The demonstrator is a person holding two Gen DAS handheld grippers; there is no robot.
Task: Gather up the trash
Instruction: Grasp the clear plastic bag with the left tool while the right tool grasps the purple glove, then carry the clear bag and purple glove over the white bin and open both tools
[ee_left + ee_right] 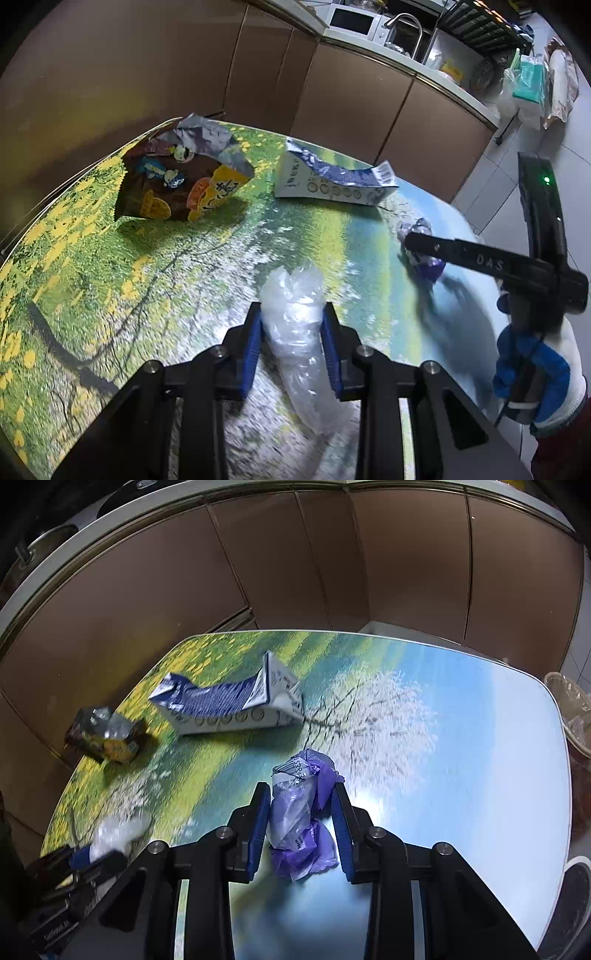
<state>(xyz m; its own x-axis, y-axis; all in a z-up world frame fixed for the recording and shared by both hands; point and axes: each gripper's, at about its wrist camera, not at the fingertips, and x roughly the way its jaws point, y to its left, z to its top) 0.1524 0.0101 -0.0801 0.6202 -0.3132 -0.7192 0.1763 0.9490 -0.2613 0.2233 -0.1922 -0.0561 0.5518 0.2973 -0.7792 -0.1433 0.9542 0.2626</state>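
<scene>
My left gripper [293, 317] is shut on a crumpled clear plastic bag [295, 332], held just above the table [184, 266]. My right gripper [299, 797] has its blue pads around a crumpled purple wrapper [299, 819]; the left pad touches it, the right pad stands a little off. In the left wrist view the right gripper [417, 243] shows at the right over the purple wrapper [430, 266]. A crushed blue-and-white milk carton [332, 181] [229, 705] and a brown snack bag [181, 177] [105, 734] lie farther back.
The table carries a landscape print and ends at a rounded edge [554, 716] on the right. Brown cabinets [332, 561] stand close behind. A counter with a microwave [354, 20], a tap and bags is at the back right. A container [576, 716] stands beyond the right edge.
</scene>
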